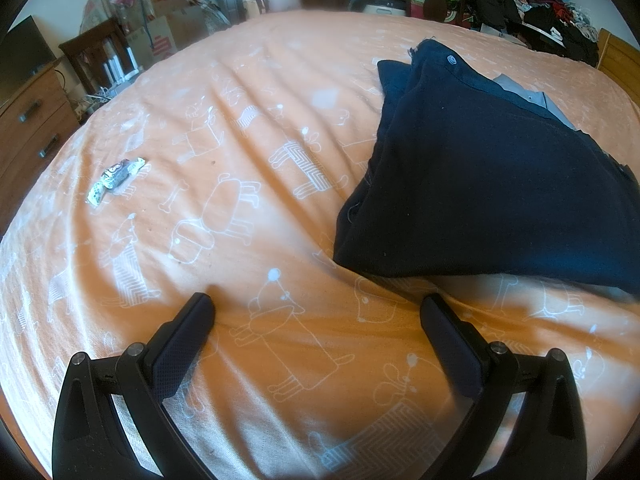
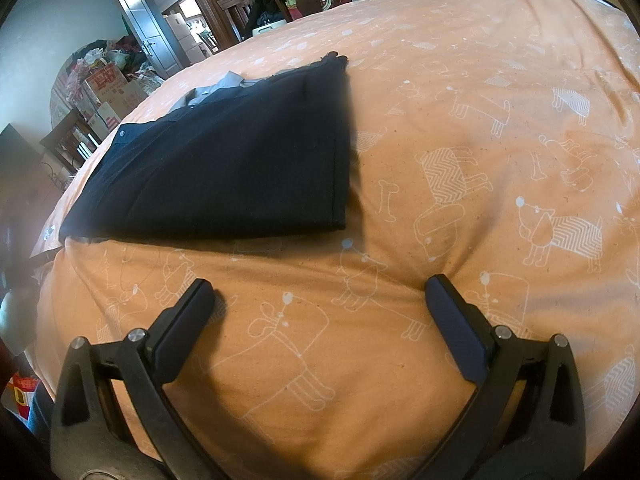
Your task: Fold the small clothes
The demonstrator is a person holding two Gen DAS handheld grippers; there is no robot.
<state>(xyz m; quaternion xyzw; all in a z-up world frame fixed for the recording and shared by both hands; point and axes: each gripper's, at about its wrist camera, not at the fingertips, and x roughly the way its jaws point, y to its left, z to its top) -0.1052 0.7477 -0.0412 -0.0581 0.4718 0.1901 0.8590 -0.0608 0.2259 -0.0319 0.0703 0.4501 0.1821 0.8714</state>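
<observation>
A dark navy garment (image 1: 480, 184) lies folded into a flat block on the orange bedspread (image 1: 248, 216), with a grey lining (image 1: 532, 98) showing at its far edge and a metal button (image 1: 452, 59) near one corner. In the right wrist view the same garment (image 2: 236, 164) sits ahead and to the left. My left gripper (image 1: 318, 302) is open over bare bedspread, just short of the garment's near corner. My right gripper (image 2: 320, 286) is also open, low over the bedspread (image 2: 460, 140) in front of the garment's near edge. Neither holds anything.
A crumpled wrapper (image 1: 114, 178) lies on the bed to the left. A wooden dresser (image 1: 28, 120) and chair (image 1: 100, 56) stand beyond the left edge, boxes (image 1: 164, 20) behind them. A heap of clothes (image 1: 532, 4) is piled at the far right. A door (image 2: 144, 28) stands open.
</observation>
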